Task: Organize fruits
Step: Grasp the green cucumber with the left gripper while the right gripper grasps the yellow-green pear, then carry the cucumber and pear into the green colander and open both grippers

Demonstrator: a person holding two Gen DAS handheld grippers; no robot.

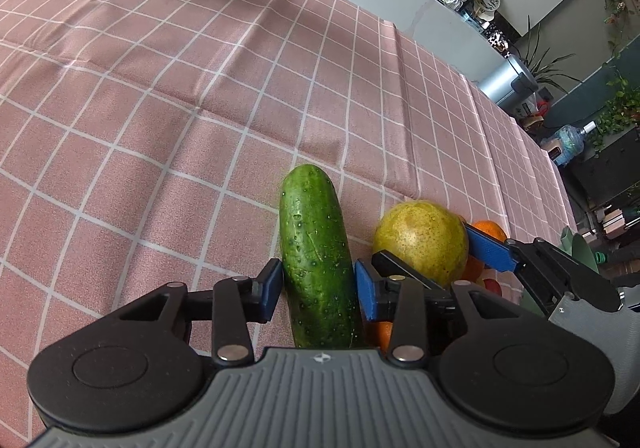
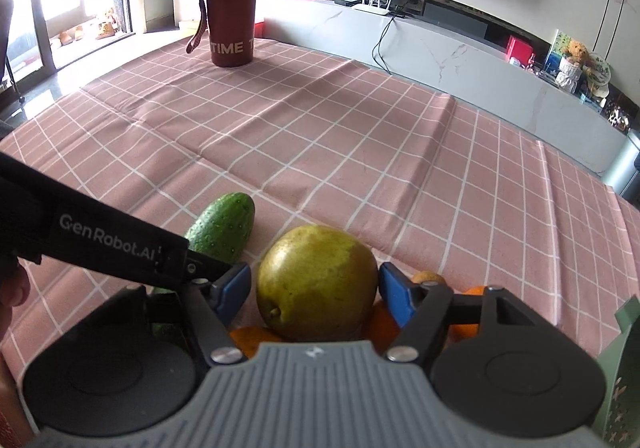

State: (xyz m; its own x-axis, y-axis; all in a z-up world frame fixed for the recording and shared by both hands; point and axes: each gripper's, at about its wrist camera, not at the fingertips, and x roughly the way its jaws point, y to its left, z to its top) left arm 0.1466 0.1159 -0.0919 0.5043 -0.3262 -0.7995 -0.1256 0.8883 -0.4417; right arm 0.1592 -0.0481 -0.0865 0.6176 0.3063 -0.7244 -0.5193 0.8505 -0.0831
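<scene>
A green cucumber (image 1: pixel 312 232) lies lengthwise between the blue pads of my left gripper (image 1: pixel 318 288), which is shut on it; its far end points away over the cloth. Just to its right is a yellow-green pear (image 1: pixel 420 236), with a blue finger of the right gripper on each side. In the right wrist view the pear (image 2: pixel 316 280) fills the gap of my right gripper (image 2: pixel 314 288), both pads against it. Oranges (image 2: pixel 256 340) lie under and behind the pear. The cucumber (image 2: pixel 224 228) shows at the left, partly hidden by the left gripper's black housing (image 2: pixel 120 244).
A pink checked tablecloth (image 2: pixel 320 127) covers the table. A maroon cup marked TIME (image 2: pixel 232 19) stands at the far side. More oranges (image 1: pixel 488 230) and a red fruit (image 1: pixel 494 286) sit by a pale green container (image 2: pixel 624 368) at the right edge.
</scene>
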